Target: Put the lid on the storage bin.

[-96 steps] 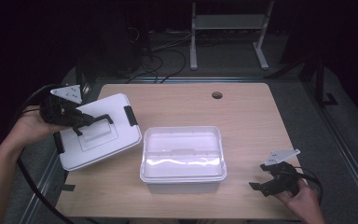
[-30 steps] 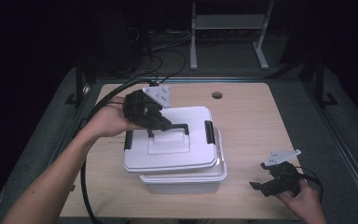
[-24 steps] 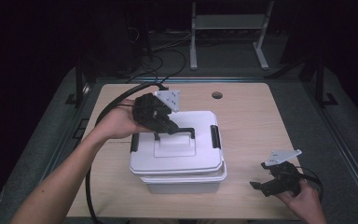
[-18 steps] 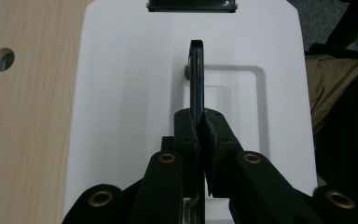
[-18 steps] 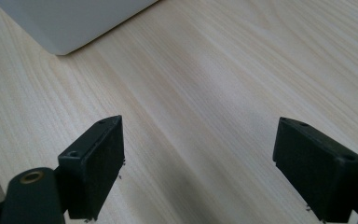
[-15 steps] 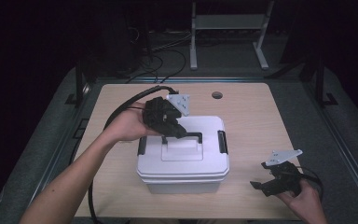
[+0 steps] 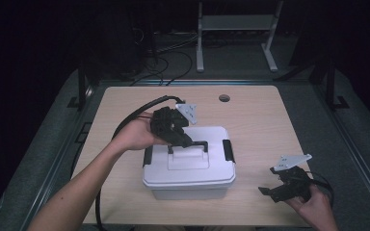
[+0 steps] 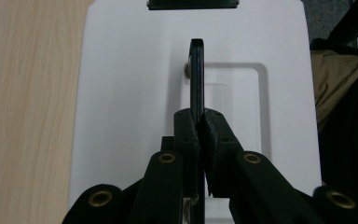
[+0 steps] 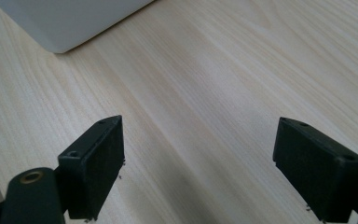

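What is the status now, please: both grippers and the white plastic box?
Left gripper shut on black lid handle. Right gripper open, idle over wooden table. White plastic lid sits on white plastic box. Nothing in the way.

The room is dim, with light falling from above on the table (image 7: 270, 125) alone; the floor beyond lies near black. The white lid (image 8: 121, 93) beyond the left gripper (image 8: 199, 122) glares softly. Both gripper views are soft and grainy, the near jaws blurred.

Dark room, wooden table (image 7: 265, 120), grey floor (image 7: 231, 62)
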Motion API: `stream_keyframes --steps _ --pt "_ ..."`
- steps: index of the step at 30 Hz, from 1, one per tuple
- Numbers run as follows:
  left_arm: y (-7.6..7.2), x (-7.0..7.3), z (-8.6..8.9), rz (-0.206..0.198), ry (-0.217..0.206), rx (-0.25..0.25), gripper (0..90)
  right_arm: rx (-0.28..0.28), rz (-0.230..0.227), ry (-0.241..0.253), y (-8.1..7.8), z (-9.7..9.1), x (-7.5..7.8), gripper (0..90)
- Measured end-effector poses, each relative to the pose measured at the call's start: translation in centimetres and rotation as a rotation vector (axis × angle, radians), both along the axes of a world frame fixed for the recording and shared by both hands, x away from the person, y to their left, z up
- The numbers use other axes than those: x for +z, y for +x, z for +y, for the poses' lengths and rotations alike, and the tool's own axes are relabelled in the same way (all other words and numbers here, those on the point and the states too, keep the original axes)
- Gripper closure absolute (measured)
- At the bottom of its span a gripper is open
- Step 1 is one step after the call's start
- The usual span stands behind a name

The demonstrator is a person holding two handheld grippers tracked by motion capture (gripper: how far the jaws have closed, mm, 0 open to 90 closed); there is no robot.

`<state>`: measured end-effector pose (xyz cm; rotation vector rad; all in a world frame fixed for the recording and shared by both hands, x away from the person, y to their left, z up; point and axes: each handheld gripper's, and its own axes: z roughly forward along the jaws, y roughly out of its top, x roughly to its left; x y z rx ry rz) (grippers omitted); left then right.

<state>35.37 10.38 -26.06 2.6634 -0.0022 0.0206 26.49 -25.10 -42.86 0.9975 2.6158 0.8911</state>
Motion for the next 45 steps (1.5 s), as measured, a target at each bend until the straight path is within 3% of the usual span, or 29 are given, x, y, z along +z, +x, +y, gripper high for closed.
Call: stream_keyframes --steps 7,14,23,29,33,39,45 --pt "-0.1 -0.8 -0.3 0.003 -0.001 -0.004 84.8 0.002 0.004 0.005 0.1 0.1 -0.1 15.9" --pt "0.3 -0.9 -0.2 0.012 -0.007 0.013 84.3 0.008 0.000 0.010 0.0 0.1 0.0 15.9" --pt "0.0 -0.9 -0.2 0.000 -0.007 -0.002 84.0 0.007 -0.003 0.013 0.0 0.0 0.0 15.9" --pt "-0.3 -0.2 0.7 0.014 -0.069 0.004 70.5 0.002 -0.002 0.013 -0.1 0.0 0.0 15.9" --pt "-0.8 0.6 1.9 0.002 -0.102 0.008 65.0 -0.005 -0.003 0.013 -0.1 -0.1 0.1 15.9" --pt "-1.1 1.3 4.1 -0.016 -0.144 0.035 63.6 -0.008 -0.003 0.006 0.0 -0.1 0.1 15.9" --pt "-0.9 1.1 5.2 -0.018 -0.157 0.056 63.4 -0.009 -0.008 0.008 0.0 -0.1 0.0 15.9"
